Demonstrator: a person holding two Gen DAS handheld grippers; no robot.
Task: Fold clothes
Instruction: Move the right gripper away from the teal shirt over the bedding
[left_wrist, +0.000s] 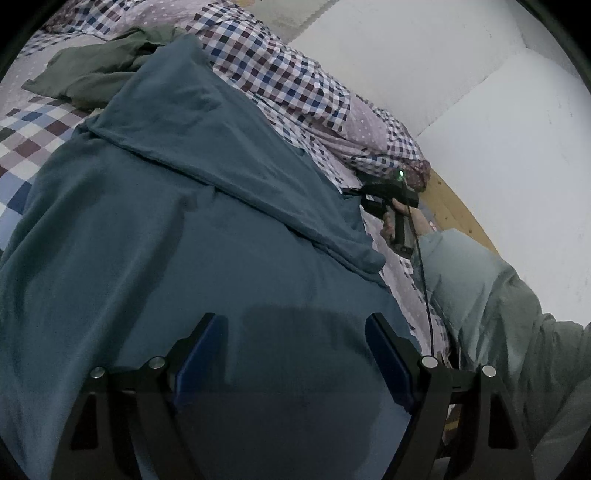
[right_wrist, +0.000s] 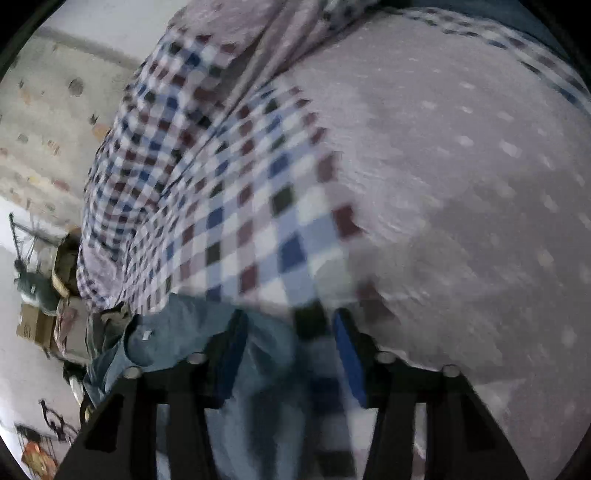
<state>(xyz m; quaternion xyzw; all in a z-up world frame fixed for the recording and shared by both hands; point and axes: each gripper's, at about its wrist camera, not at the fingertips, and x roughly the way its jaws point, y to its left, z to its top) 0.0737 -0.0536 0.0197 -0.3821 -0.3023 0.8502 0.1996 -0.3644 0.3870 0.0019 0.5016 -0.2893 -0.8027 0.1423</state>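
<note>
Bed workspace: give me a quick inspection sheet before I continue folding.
Surface: bed under a checked and dotted quilt.
Job's things: teal garment spread out, one side folded over; green garment crumpled beyond it.
Clutter: nothing seen.
Grippers: left gripper fingers wide apart over the teal garment, holding nothing; right gripper fingers apart at the garment's edge, view blurred.
Cables: black cable hangs from the right gripper beside the sleeve.
Surroundings: white wall, wooden bed frame, cardboard boxes off the bed.
</note>
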